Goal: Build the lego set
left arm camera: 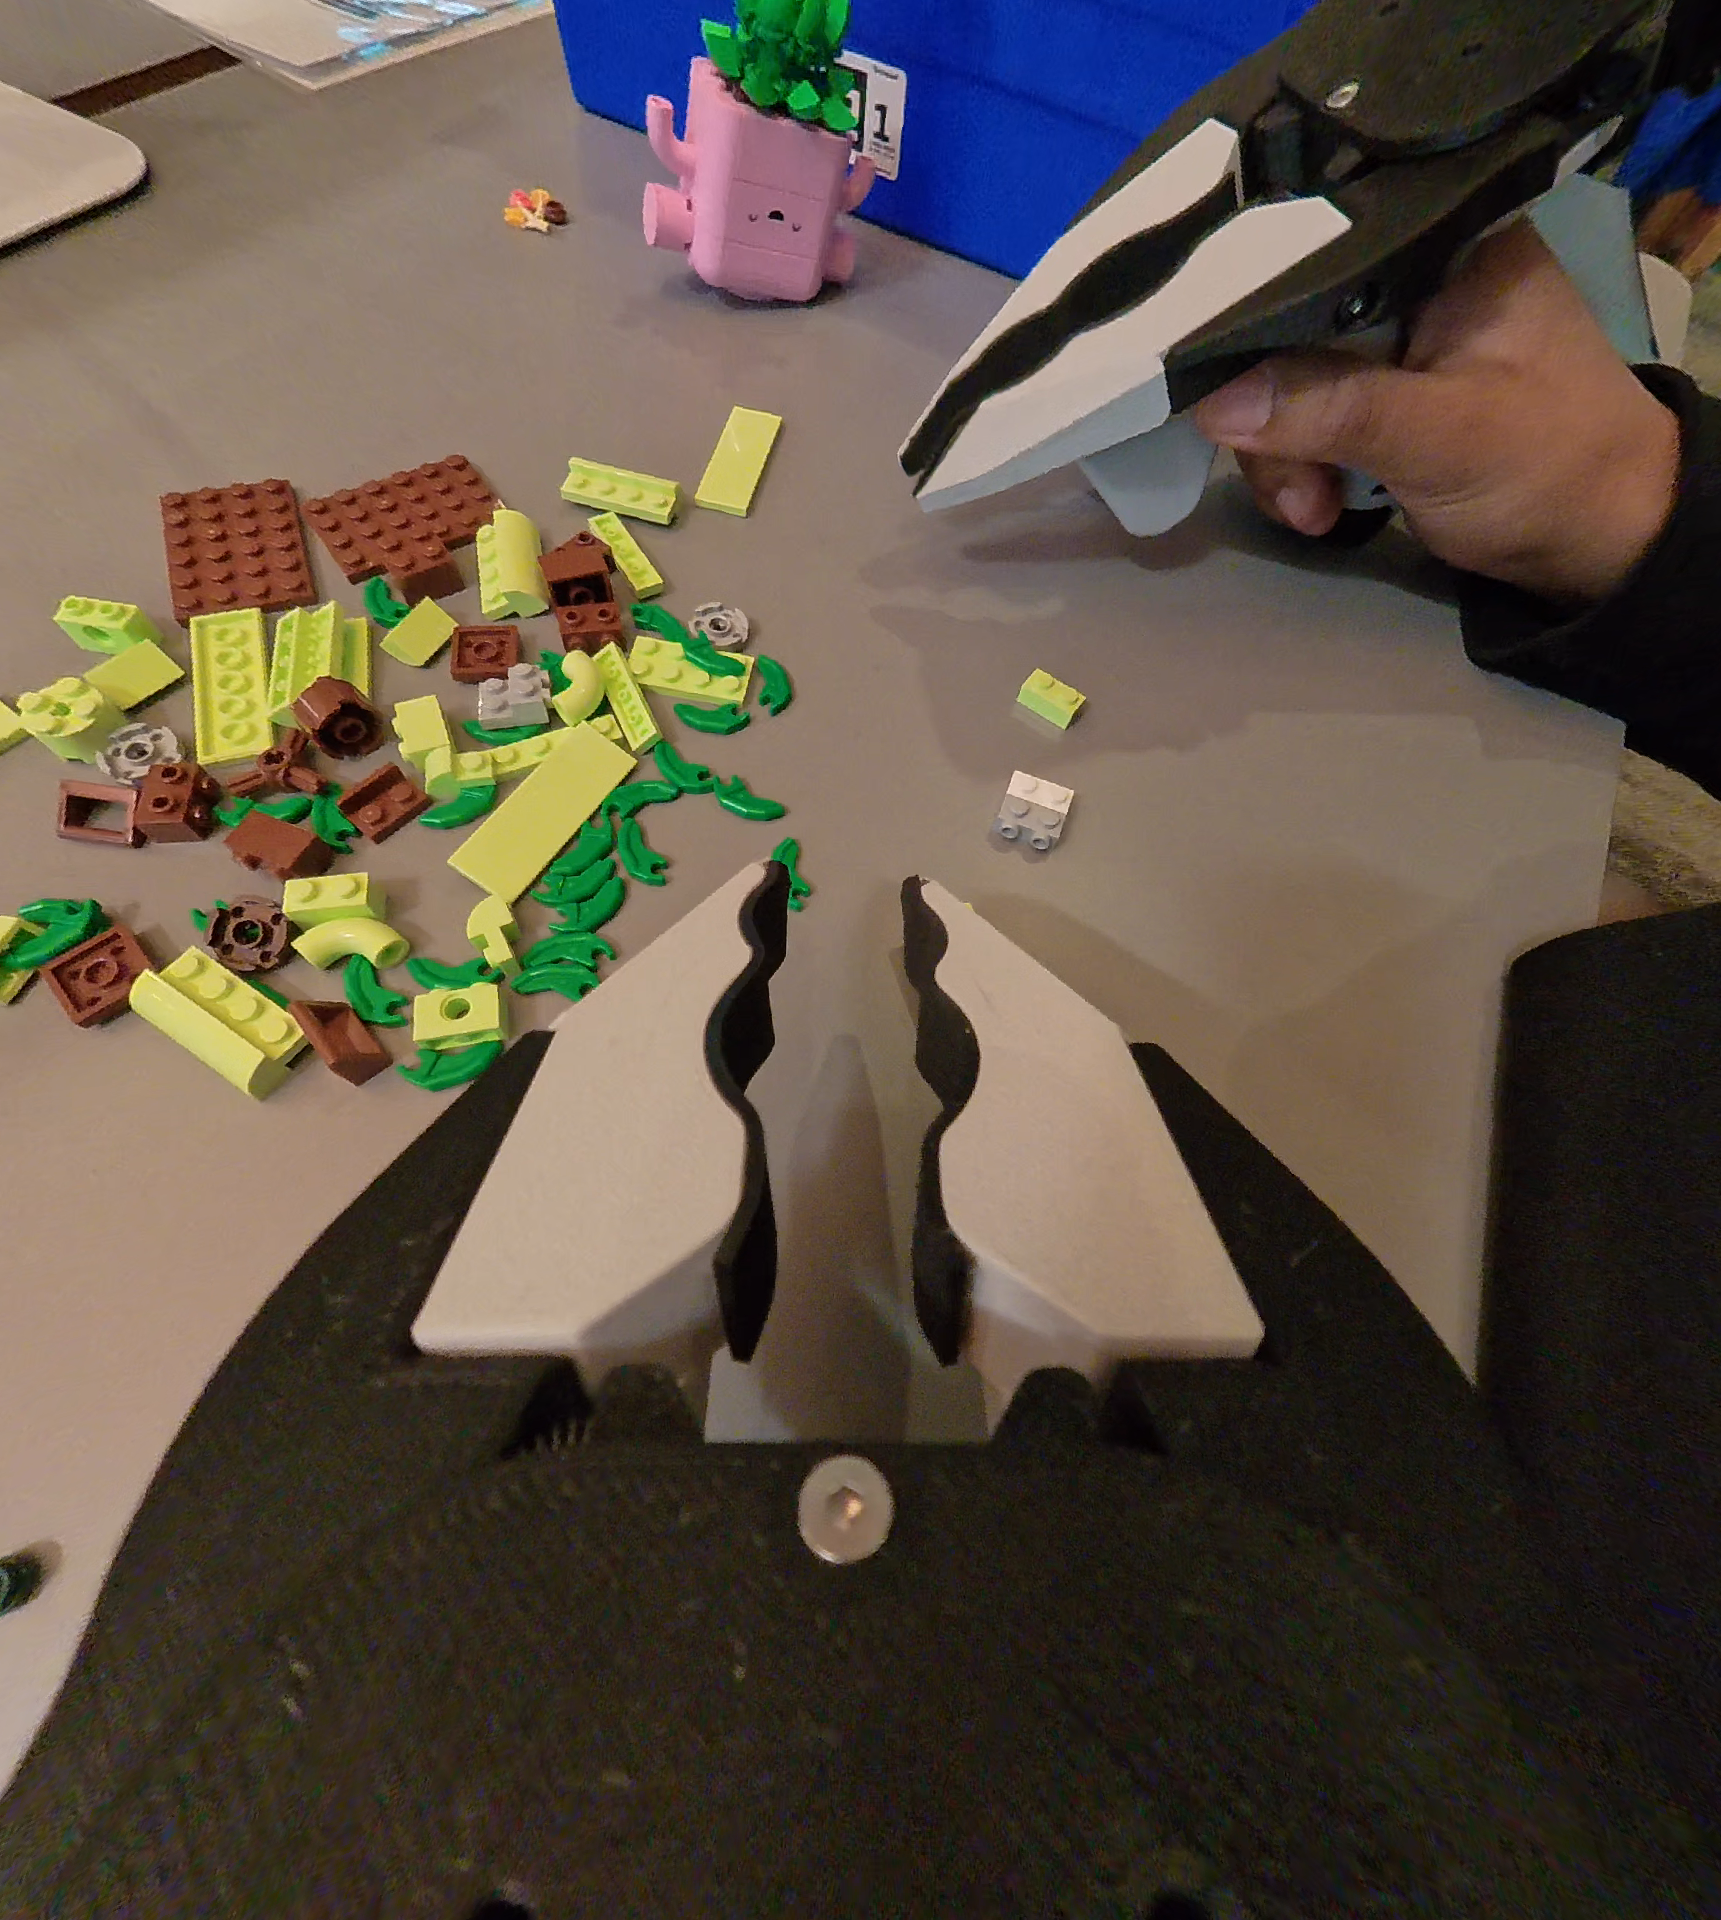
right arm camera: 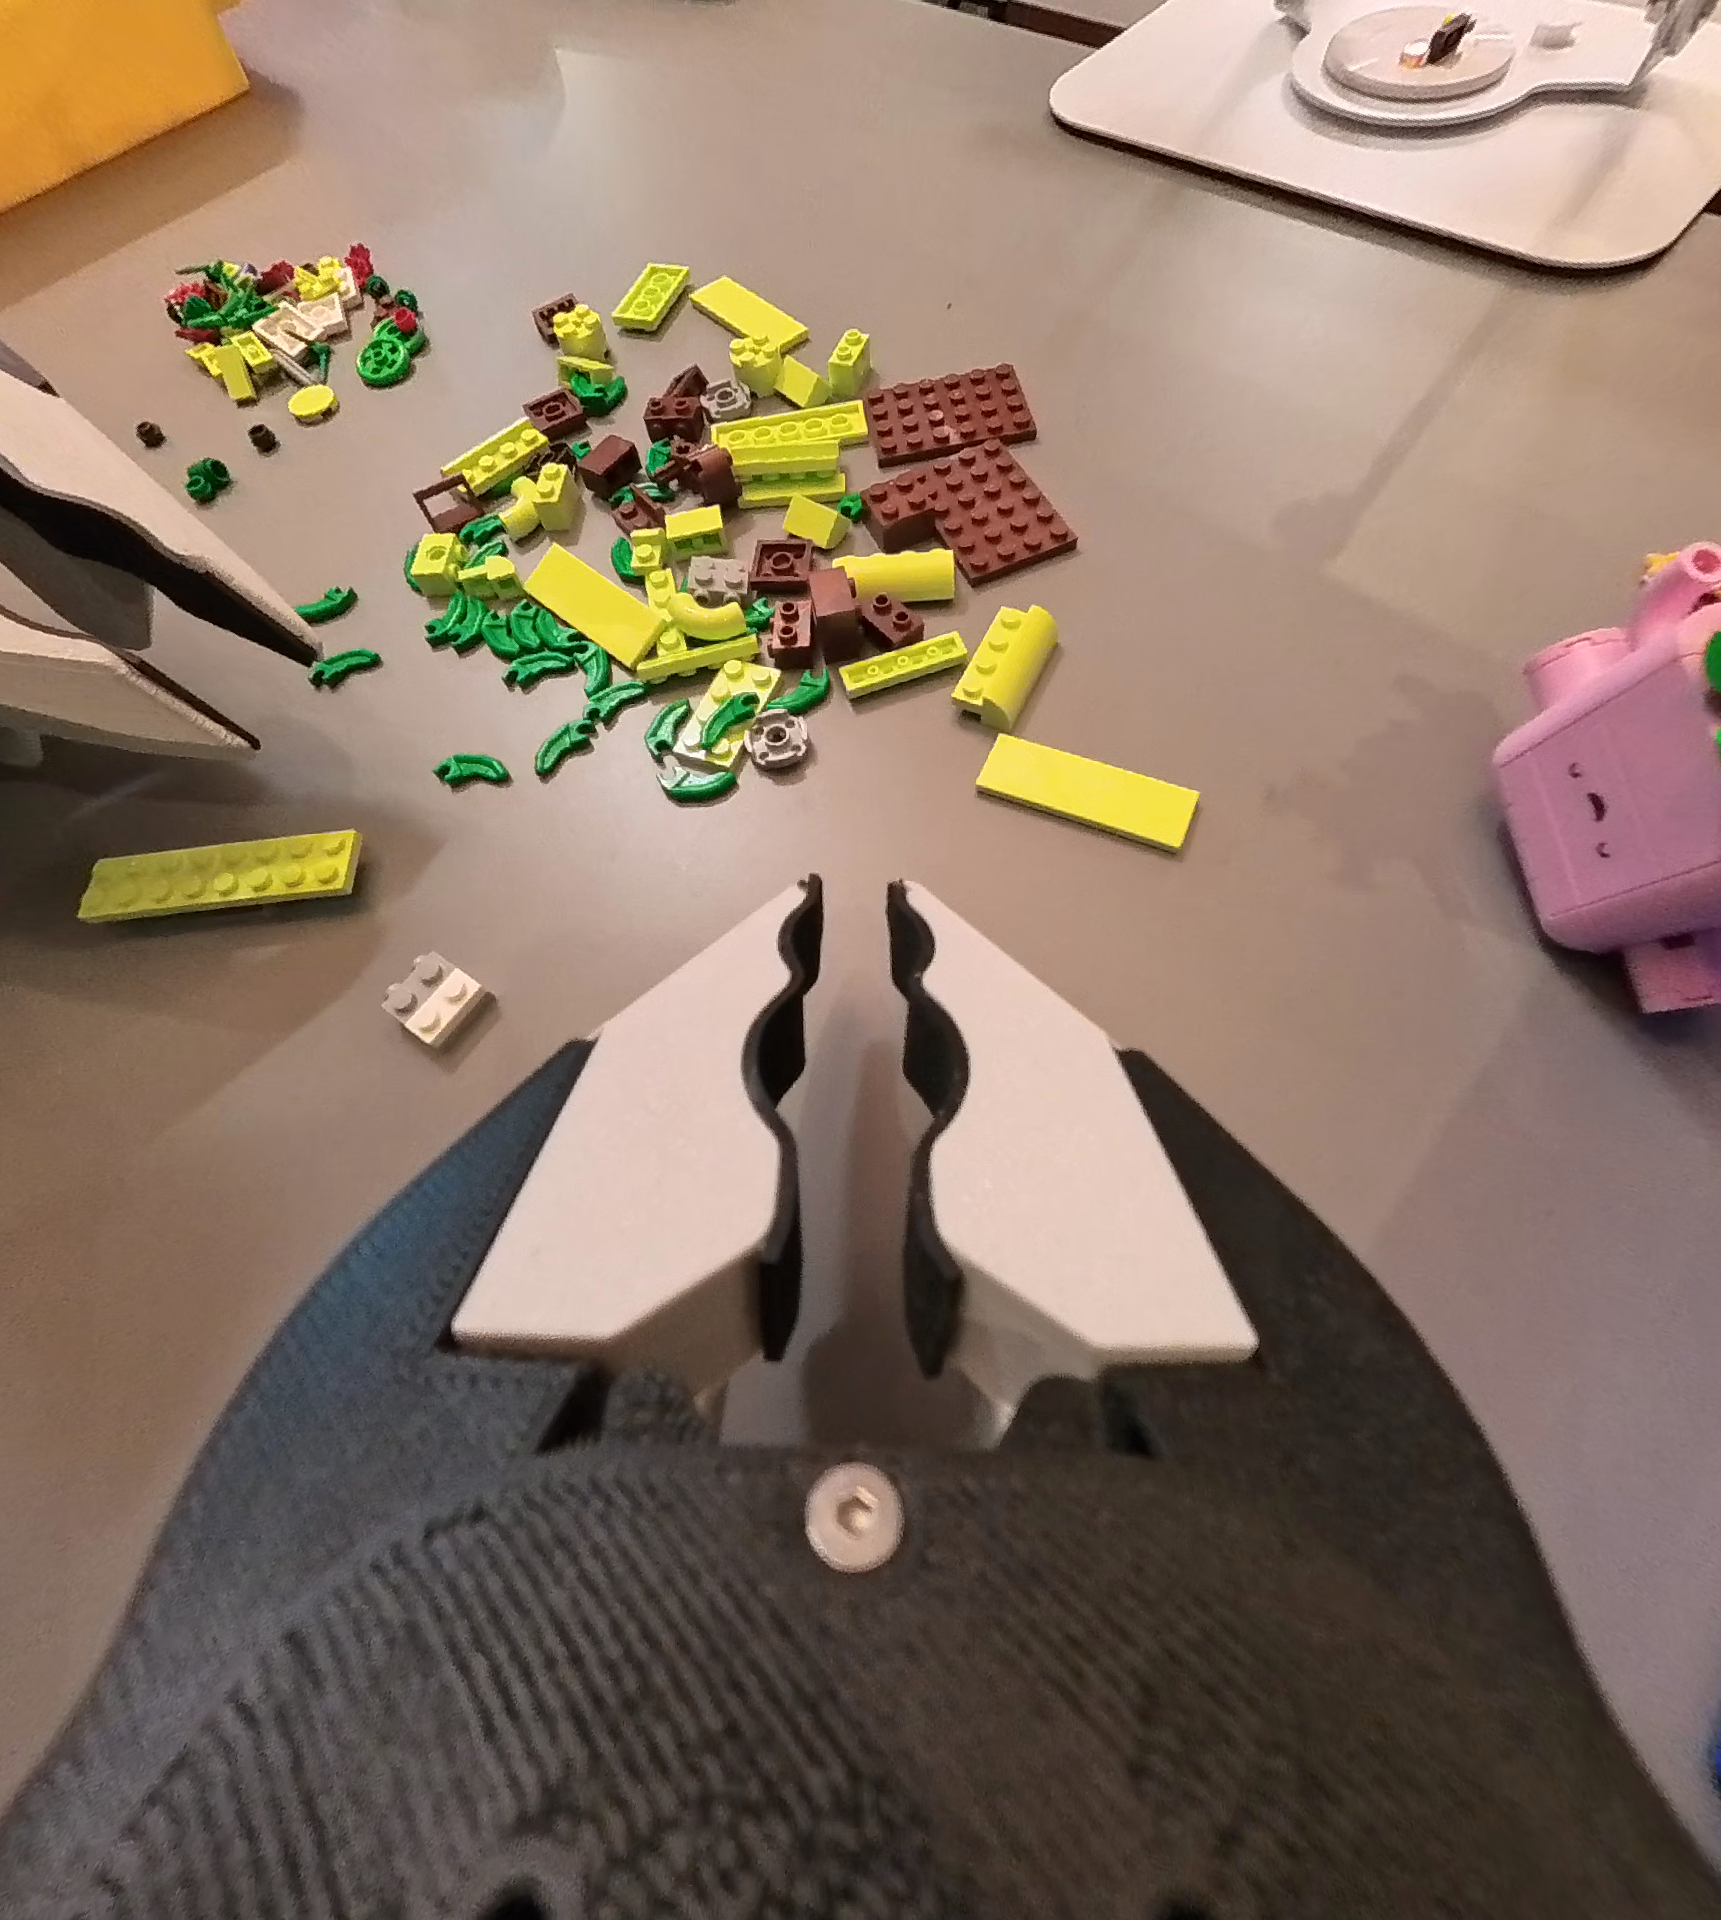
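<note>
A pile of loose lime, brown and green Lego pieces (left arm camera: 399, 727) lies on the grey table (left arm camera: 1251, 1039); it also shows in the right wrist view (right arm camera: 721, 540). Two brown studded plates (right arm camera: 949, 410) lie at its edge. A small grey-and-white piece (left arm camera: 1035, 810) (right arm camera: 437, 1000) and a small lime brick (left arm camera: 1051, 696) lie apart from the pile. My left gripper (left arm camera: 845, 881) is open and empty beside the pile's green leaves. My right gripper (right arm camera: 853, 885) is slightly open and empty, just above the table. It also shows in the left wrist view (left arm camera: 913, 478).
A finished pink pot build with green leaves (left arm camera: 752, 197) (right arm camera: 1645, 810) stands by a blue box (left arm camera: 991, 104). A long lime plate (right arm camera: 222, 873), a lime tile (right arm camera: 1087, 792) and a second small pile (right arm camera: 295, 332) lie around. A white tray (right arm camera: 1407, 125) sits at the back. The left gripper's tips are roughly 15 centimetres from the right gripper's. The small grey-and-white piece (left arm camera: 1035, 810) is about 6 centimetres from my left fingertips. My right wrist view (right arm camera: 414, 990) looks at it from another angle.
</note>
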Motion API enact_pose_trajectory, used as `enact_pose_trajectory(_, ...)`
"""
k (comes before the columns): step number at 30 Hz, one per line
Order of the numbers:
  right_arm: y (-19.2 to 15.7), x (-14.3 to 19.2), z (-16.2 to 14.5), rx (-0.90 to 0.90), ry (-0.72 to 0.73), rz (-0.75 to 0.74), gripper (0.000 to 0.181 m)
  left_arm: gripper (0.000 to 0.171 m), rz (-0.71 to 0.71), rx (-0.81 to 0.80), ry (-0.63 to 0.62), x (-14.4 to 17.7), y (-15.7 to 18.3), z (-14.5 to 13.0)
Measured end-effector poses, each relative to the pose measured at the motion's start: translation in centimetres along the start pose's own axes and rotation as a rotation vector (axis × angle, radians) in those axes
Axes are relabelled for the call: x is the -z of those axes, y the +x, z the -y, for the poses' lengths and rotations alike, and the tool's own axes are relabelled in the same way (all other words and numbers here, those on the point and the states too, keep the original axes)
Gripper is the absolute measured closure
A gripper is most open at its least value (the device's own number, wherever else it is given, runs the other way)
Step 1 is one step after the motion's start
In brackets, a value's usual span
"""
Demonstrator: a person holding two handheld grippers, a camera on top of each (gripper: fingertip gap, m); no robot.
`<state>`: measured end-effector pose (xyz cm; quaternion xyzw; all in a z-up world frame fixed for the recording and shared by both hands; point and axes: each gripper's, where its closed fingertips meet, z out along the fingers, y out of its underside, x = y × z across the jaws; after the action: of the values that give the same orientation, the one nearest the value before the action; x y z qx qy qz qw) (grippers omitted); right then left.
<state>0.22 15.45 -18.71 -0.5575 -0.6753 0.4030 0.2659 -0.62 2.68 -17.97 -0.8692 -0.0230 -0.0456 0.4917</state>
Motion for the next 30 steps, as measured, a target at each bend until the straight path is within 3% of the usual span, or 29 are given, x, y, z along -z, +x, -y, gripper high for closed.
enact_pose_trajectory(26, -0.6, -0.4, -0.4, 0.081, -0.033, -0.027, 0.165, 0.144, 0.053, -0.046, 0.002, 0.4, 0.1, -0.1)
enact_pose_trajectory(30, -0.7, -0.3, -0.2, 0.12, -0.02, -0.054, 0.165, 0.144, -0.004, -0.012, 0.04, 1.2, 1.6, 0.0)
